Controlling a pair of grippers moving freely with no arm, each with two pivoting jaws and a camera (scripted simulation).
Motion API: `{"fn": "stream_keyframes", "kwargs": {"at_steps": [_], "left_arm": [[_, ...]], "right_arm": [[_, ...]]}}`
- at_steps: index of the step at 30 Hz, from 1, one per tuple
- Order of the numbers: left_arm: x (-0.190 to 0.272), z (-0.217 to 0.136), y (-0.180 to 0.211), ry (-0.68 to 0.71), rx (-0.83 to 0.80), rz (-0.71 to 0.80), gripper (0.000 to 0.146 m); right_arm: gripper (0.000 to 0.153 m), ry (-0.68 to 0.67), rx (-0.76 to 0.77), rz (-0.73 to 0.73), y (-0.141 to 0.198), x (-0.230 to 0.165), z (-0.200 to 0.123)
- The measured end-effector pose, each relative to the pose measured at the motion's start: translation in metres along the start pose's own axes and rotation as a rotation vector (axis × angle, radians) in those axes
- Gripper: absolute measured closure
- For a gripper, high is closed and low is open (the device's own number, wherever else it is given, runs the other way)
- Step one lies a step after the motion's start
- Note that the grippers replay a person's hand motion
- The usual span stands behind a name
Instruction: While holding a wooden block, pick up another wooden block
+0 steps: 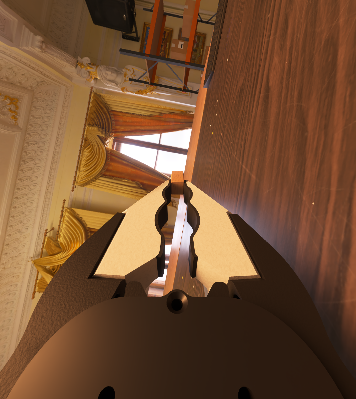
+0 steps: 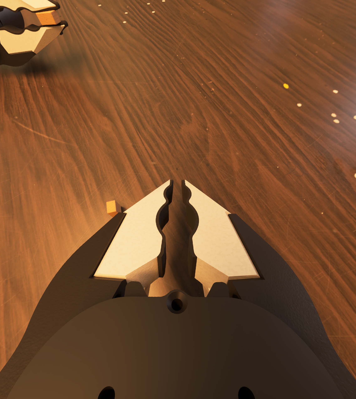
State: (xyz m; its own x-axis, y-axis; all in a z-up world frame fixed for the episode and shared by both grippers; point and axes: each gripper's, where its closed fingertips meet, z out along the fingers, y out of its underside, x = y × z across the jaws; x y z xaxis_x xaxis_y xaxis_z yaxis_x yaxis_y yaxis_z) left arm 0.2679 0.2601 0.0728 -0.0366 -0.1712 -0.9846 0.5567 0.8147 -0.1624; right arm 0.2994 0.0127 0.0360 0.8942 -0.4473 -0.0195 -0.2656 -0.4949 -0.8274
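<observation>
In the right wrist view, at far left, the left gripper (image 2: 59, 16) hangs above the scratched, paint-flecked brown wooden desk (image 2: 237, 108), pinching a small light-orange wooden block (image 2: 47, 17) at its fingertips; its own camera shows that same block (image 1: 177, 182) clamped between the cream-padded tips, with the desk (image 1: 291, 172) edge-on at right. Nearer, a second small orange wooden cube (image 2: 112, 207) lies on the desk just left of the right gripper (image 2: 177, 183), whose fingers are nearly pressed together, holding nothing.

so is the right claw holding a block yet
No: the right claw is nearly shut on nothing, and the loose wooden block lies on the table beside it.
</observation>
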Motion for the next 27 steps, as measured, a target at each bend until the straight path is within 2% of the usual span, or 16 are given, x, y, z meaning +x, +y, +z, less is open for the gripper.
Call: {"fn": "stream_keyframes", "kwargs": {"at_steps": [27], "left_arm": [[0.004, 0.0, -0.003, 0.013, 0.01, 0.024, 0.136]], "right_arm": [[0.144, 0.027, -0.043, -0.033, 0.0, -0.003, 0.014]]}}
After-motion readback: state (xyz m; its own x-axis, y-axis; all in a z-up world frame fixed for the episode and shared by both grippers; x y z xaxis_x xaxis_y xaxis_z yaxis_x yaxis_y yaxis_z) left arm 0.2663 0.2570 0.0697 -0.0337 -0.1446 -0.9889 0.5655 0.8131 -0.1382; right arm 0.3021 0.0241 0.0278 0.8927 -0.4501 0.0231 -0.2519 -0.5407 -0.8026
